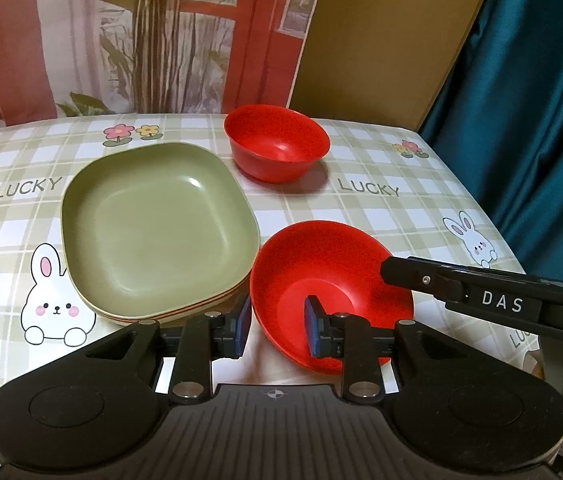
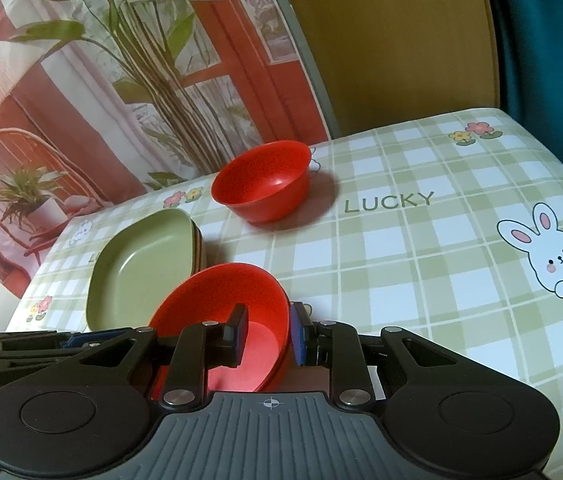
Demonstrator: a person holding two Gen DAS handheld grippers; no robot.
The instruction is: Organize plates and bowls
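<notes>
A red bowl (image 1: 321,264) (image 2: 217,300) sits tilted at the near side of the checked tablecloth, between both grippers. My right gripper (image 2: 267,334) is shut on its right rim, one finger inside and one outside; its arm (image 1: 481,292) reaches in from the right. My left gripper (image 1: 277,322) straddles the left rim, one pad outside and one inside, with a visible gap, so it is open. A second red bowl (image 1: 277,144) (image 2: 261,184) stands upright further back. To the left lies a stack of square plates, green on top (image 1: 153,224) (image 2: 137,276).
The table (image 1: 401,208) ends at a rounded right edge beside a teal curtain (image 1: 541,120). A brown board (image 1: 381,40) and a printed backdrop (image 1: 121,40) stand behind the far edge. Bare cloth lies right of the bowls (image 2: 421,260).
</notes>
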